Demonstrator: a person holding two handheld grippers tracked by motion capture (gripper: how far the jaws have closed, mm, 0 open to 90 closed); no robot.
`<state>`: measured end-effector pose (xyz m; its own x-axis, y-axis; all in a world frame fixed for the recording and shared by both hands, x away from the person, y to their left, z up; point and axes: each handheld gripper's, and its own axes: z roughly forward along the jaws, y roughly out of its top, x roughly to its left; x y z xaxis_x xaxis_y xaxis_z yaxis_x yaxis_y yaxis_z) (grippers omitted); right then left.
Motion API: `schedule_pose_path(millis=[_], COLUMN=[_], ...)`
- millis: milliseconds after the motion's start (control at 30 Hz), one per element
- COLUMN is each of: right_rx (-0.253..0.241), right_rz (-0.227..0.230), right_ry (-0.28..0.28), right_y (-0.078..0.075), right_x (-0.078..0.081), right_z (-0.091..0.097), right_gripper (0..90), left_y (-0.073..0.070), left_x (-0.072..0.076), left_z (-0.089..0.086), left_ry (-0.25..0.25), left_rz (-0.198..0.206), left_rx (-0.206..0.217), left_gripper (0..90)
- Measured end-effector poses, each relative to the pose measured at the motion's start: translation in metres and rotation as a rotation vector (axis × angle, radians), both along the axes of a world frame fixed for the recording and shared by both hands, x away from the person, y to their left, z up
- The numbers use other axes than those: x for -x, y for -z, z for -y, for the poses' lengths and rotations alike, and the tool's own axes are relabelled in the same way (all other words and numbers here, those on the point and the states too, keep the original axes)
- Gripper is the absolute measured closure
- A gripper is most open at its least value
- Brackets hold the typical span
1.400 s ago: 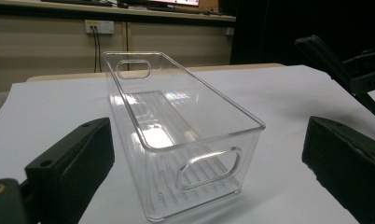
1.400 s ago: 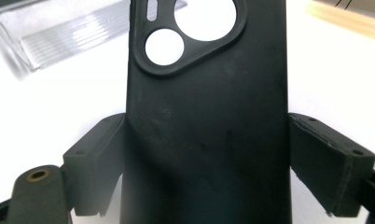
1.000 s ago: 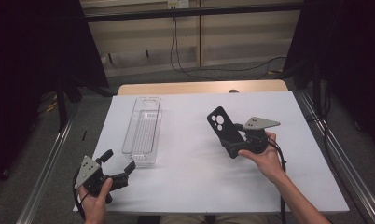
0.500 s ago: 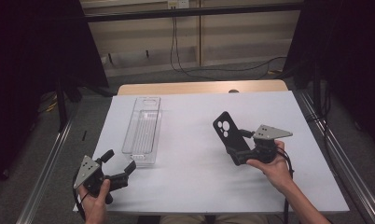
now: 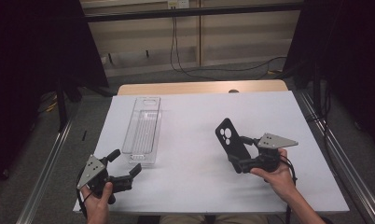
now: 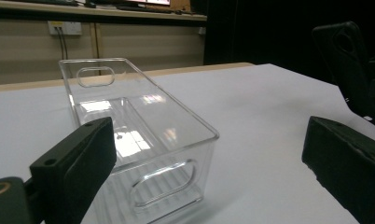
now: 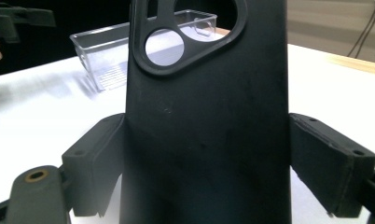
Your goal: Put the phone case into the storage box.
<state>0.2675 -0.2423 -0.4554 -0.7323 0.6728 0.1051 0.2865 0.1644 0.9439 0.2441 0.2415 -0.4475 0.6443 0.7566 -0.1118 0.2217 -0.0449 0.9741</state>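
A black phone case with a camera cutout stands tilted above the white table, right of centre. My right gripper is shut on its lower end; in the right gripper view both jaws press the sides of the phone case. A clear plastic bin lies lengthwise on the left half of the table and looks empty. My left gripper is open at the front left, just short of the bin's near end. In the left gripper view the bin sits between the wide jaws of the left gripper.
A wooden strip borders the table's far edge. Metal rails run along both sides, and cables hang down the back wall. The other hand's gripper shows at the upper left of the right gripper view.
My right gripper has carried the phone case a little to the right and nearer the table's front edge. The left gripper and the bin have stayed put.
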Motion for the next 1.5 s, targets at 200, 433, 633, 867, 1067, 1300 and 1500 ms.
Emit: schedule_pose_path(millis=[200, 433, 633, 867, 1067, 1300, 1500], right_rx=[0.000, -0.011, -0.013, -0.020, -0.020, -0.023, -0.024], right_rz=[0.013, 0.015, 0.014, 0.009, 0.010, 0.012, 0.014], right_ry=[-0.029, -0.051, -0.071, -0.094, -0.112, -0.132, -0.145], right_y=[0.000, -0.001, -0.002, -0.001, -0.002, -0.003, -0.003], right_x=[0.003, 0.006, 0.008, 0.009, 0.011, 0.013, 0.013], right_z=[-0.006, -0.010, -0.015, -0.021, -0.025, -0.031, -0.034], right_gripper=[14.5, 14.5, 14.4, 14.4, 14.4, 14.4, 14.4], left_y=[-0.001, -0.005, -0.004, -0.007, -0.005, -0.006, -0.008], left_x=[-0.003, -0.004, -0.006, -0.007, -0.011, -0.013, -0.018], left_z=[0.005, 0.011, 0.017, 0.030, 0.041, 0.057, 0.069], left_ry=[0.056, 0.129, 0.163, 0.240, 0.275, 0.326, 0.374], left_rz=[-0.023, -0.019, -0.019, -0.021, -0.033, -0.034, -0.030], left_rx=[0.013, 0.024, 0.021, -0.035, -0.032, -0.021, -0.005], left_gripper=[3.2, 3.9, 5.0, 4.9, 3.4, 3.2, 1.8])
